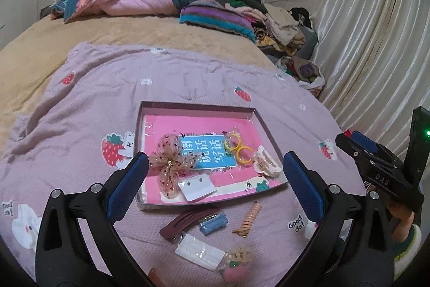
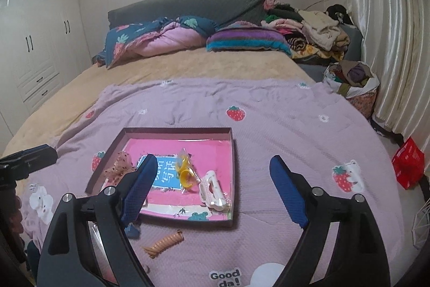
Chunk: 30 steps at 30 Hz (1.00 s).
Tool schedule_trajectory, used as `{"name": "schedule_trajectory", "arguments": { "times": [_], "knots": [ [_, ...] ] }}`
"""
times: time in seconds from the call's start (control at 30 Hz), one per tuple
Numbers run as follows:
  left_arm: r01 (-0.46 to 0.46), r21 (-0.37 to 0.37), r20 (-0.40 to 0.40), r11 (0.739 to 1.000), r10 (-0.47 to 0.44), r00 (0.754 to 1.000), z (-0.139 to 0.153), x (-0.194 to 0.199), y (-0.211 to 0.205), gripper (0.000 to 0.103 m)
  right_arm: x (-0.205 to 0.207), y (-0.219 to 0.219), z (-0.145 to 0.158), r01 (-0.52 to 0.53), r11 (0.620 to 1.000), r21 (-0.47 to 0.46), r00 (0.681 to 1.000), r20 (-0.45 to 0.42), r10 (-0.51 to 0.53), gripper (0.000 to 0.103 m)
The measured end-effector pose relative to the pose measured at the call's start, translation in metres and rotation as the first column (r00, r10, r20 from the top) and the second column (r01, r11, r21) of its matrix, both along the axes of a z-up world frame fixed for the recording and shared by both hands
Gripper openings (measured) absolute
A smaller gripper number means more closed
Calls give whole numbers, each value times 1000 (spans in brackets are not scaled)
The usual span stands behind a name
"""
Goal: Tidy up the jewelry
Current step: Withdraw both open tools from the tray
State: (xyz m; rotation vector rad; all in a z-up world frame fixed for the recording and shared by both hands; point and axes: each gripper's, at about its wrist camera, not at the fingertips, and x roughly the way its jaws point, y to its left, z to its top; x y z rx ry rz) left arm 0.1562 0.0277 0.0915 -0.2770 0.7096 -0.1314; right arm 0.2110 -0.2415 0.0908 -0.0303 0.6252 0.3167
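Plainly, "Good da!" patch (image 2: 225, 278) on blanket (image 2: 282, 125)

1. A bed (image 2: 188, 66) with a tan sheet carries everything
2. A lilac strawberry-print blanket (image 1: 107, 88) is spread over its near part
3. On the blanket sits a shallow tray (image 1: 197, 106)
4. Just in front of the tray lie a maroon hair clip (image 1: 185, 222), a small blue clip (image 1: 214, 223), an orange spiral clip (image 1: 248, 219) and a white packet (image 1: 200, 252)
5. A folded quilt (image 2: 161, 41) and clothes pile (image 2: 309, 28) lie at the head
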Motion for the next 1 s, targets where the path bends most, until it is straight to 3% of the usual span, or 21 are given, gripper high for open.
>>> {"name": "schedule_trajectory", "arguments": {
  "times": [0.43,1.0],
  "knots": [
    [-33,0,6,999,33,999,2,-25,12,93,-35,-3,11,-32,999,-4,999,28,32,84],
    [-71,7,-80,997,71,994,-37,-56,21,93,-68,9,-24,-108,994,-31,993,-44,106,84]
  ]
}}
